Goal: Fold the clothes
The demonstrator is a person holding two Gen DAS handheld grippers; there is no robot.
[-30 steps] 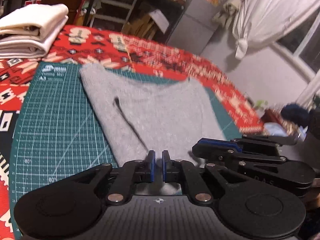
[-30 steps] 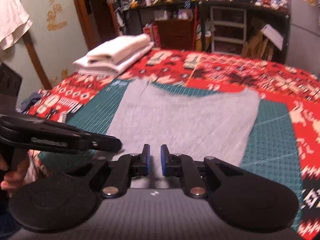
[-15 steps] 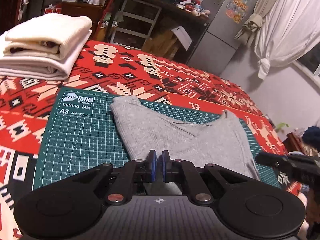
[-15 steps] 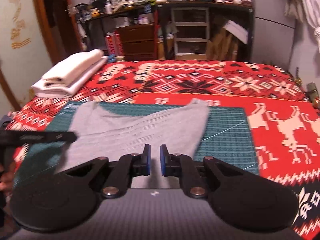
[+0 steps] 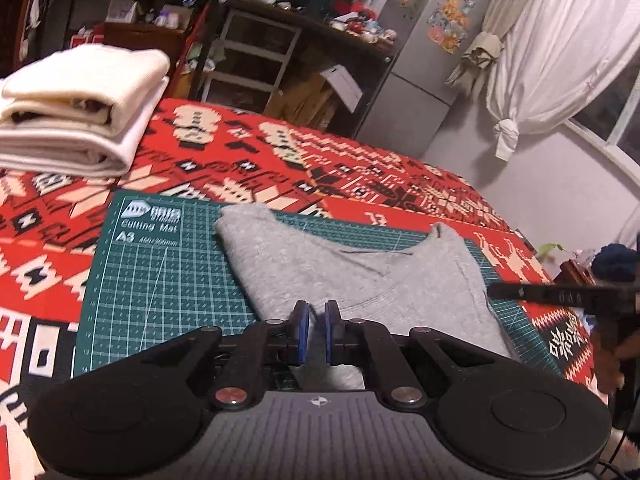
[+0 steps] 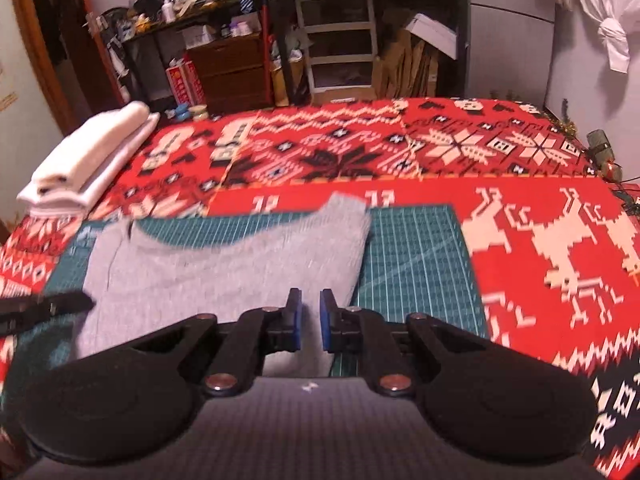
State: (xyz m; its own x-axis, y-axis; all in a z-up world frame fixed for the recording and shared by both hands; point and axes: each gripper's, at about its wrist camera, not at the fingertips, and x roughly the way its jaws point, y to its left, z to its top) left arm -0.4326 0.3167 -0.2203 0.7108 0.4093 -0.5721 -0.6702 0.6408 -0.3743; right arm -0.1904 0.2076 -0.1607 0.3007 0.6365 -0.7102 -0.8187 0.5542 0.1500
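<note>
A grey garment (image 5: 340, 276) lies on a green cutting mat (image 5: 152, 280); its far edge dips in the middle between two raised corners. My left gripper (image 5: 313, 320) is shut on the garment's near edge, with grey cloth showing between and below the blue pads. The right wrist view shows the same garment (image 6: 224, 272) on the mat (image 6: 412, 264). My right gripper (image 6: 311, 308) is shut on its near edge close to the right side. Each gripper shows edge-on in the other's view: the right one (image 5: 560, 294) and the left one (image 6: 60, 304).
A red patterned cloth (image 5: 360, 172) covers the table under the mat. A stack of folded white clothes (image 5: 80, 112) sits at the far left, also seen from the right wrist (image 6: 88, 160). Shelves, drawers and a fridge stand beyond the table. A hand (image 5: 612, 360) holds the right gripper.
Both grippers have risen and drawn back with the garment's near edge held. The garment, flat and rectangular before, now looks shorter and its far edge sags in the middle.
</note>
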